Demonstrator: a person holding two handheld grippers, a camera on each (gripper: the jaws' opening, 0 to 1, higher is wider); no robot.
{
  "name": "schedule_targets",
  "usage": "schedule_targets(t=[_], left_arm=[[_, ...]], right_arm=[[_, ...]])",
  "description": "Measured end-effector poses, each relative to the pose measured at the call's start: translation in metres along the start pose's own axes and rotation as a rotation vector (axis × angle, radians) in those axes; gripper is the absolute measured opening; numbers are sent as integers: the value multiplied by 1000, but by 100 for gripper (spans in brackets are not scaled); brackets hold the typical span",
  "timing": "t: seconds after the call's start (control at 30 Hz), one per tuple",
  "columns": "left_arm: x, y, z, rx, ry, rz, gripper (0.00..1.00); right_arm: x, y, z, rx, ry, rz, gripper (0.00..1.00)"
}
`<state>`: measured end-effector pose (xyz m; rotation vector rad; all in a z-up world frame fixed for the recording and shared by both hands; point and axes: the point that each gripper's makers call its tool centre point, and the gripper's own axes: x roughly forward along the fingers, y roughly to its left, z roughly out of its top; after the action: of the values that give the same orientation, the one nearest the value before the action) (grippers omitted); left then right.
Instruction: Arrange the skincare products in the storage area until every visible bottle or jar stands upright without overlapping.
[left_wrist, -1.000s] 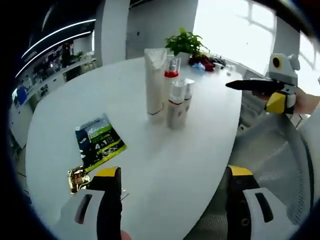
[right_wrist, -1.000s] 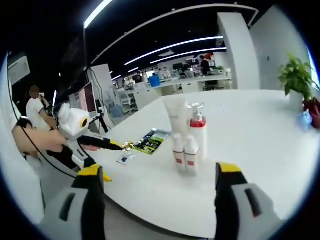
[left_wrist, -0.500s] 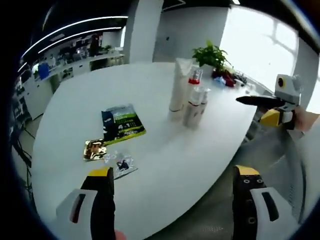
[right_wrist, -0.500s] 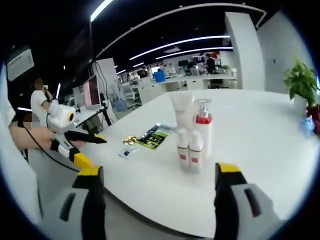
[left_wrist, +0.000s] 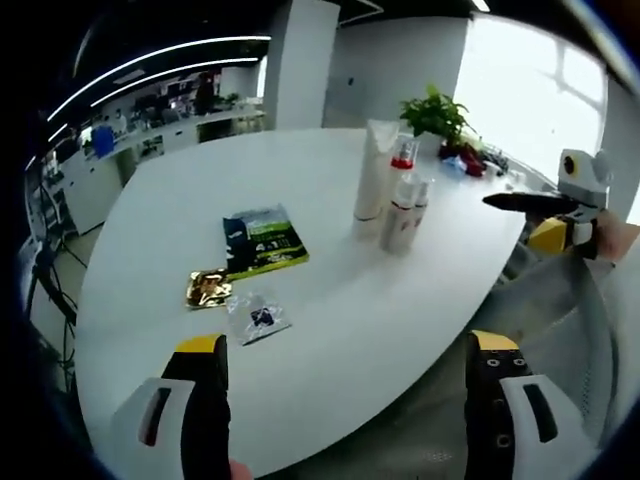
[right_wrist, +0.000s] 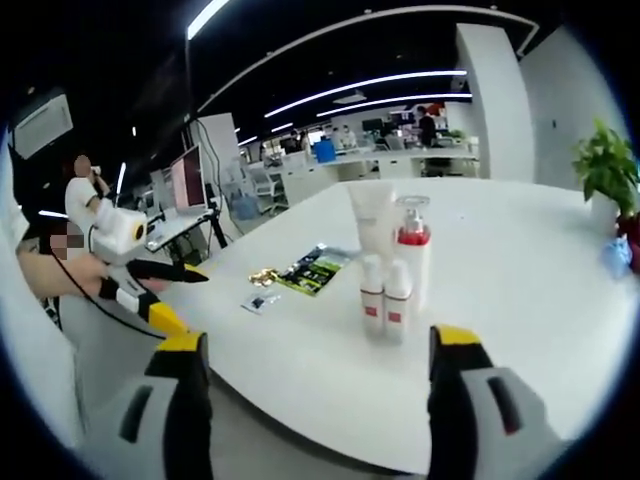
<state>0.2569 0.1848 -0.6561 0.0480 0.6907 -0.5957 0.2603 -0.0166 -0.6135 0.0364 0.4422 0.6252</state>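
Both views have widened over the last second: my hands have drawn back from the surface, and more of its near edge shows. The products themselves have not shifted.

Left tongs: jaws wide apart, nothing between them, hanging off the near edge. Right tongs: also wide, empty, held off the surface edge.

The skincare group sits mid-surface, toward the plant end: a tall white tube, a pump bottle with a red collar, and two small white bottles just in front. All four stand upright, close together, and from the right gripper view I see no leaning or stacking. Whether neighbours touch I cannot tell.

Apart from them lie flat sachets: a dark green packet, a gold one, a small clear one.

My reading: with every bottle upright and both tongs clear, the arrangement looks finished; the pull-back suits stopping here.
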Motion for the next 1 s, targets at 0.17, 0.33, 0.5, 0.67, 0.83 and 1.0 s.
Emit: schedule_targets(t=[0.17,0.33,0.5,0.67,0.83,1.0], left_arm=[[3,3,-5,-2,32,26,97],[9,6,-2,-26,39,55,97],[22,8,4,1,64,63,97],[38,15,19,15,69,71,97],[54,20,30,12,74,103,97],[69,29,35,8,97,142,97]], right_arm=[[-1,-1,0,7,-4,1,91],[-2,-2,0,16,-10,-3,91],[-1,-1,0,13,-9,3,91],[-1,-2,-1,12,-12,6,90],[-1,-3,-2,13,-10,9,90],[0,-4,-2,15,-7,9,90]])
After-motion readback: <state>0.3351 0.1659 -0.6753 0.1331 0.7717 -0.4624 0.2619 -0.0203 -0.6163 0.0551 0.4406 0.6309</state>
